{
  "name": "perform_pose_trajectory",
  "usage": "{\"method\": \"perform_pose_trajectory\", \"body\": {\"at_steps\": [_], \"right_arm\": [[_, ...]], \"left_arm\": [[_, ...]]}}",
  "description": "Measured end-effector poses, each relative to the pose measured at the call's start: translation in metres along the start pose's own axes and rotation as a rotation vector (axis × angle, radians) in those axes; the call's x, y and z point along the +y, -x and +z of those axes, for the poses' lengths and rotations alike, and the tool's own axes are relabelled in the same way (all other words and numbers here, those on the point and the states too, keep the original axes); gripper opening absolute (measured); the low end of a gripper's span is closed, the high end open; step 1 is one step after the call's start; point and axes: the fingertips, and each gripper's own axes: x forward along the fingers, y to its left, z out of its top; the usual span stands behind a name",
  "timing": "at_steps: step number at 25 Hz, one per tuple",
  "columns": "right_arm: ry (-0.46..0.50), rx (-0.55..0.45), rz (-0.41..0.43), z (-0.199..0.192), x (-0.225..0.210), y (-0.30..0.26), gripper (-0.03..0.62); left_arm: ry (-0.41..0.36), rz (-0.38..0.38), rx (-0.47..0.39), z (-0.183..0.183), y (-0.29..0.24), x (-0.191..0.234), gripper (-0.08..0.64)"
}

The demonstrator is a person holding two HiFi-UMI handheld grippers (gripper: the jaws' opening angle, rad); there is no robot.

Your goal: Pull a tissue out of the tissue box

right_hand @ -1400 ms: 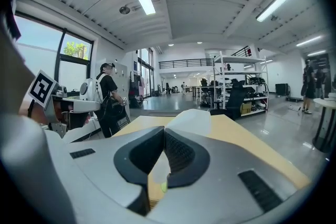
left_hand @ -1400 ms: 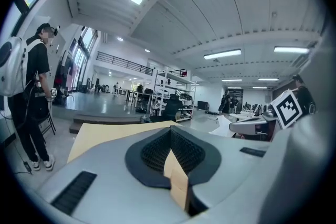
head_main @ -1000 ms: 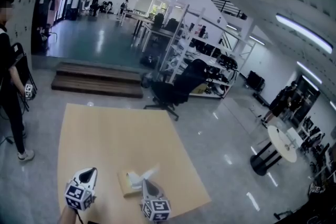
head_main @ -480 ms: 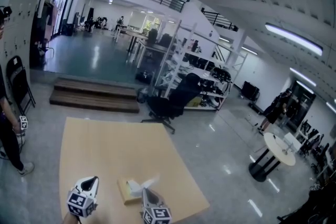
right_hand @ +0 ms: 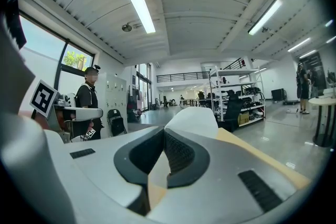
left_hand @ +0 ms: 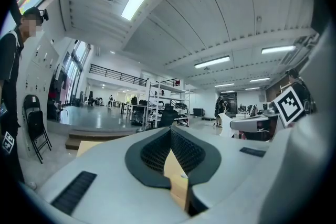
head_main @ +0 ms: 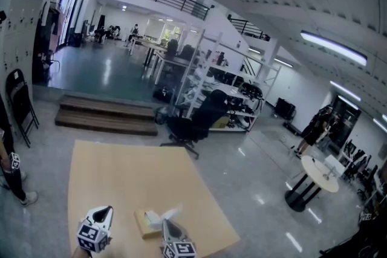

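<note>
A tan tissue box [head_main: 144, 222] lies near the front edge of the pale wooden table [head_main: 133, 172]. A white tissue [head_main: 171, 212] stands up out of it, leaning right. My right gripper [head_main: 165, 222] reaches the tissue from the near side. In the right gripper view its jaws [right_hand: 165, 129] are closed, and the tissue [right_hand: 191, 115] rises straight from their tips. My left gripper [head_main: 106, 208] hovers left of the box, apart from it. Its jaws [left_hand: 170, 129] meet at the tips with nothing between them.
Beyond the table's far edge stand a black office chair [head_main: 193, 118] and low wooden steps [head_main: 106, 115]. Metal shelves [head_main: 211, 84] sit behind them. A round white table [head_main: 317, 173] is at the right. A person [head_main: 7, 163] stands at the left edge, beside a folding chair [head_main: 21, 103].
The head view has tilted upward, so the table and both grippers sit lower in the picture. The person at the left has slid mostly out of frame. The grippers and tissue hold their places.
</note>
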Motion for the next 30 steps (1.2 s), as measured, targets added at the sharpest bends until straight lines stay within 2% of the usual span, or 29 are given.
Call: {"method": "perform_pose_trajectory", "body": {"at_steps": [30], "right_arm": [[0.003,-0.001,0.010,0.0023,0.0011,0.0017,0.009]], "left_arm": [[-0.002,0.009,0.009,-0.0004,0.0018,-0.0002,0.008]]}}
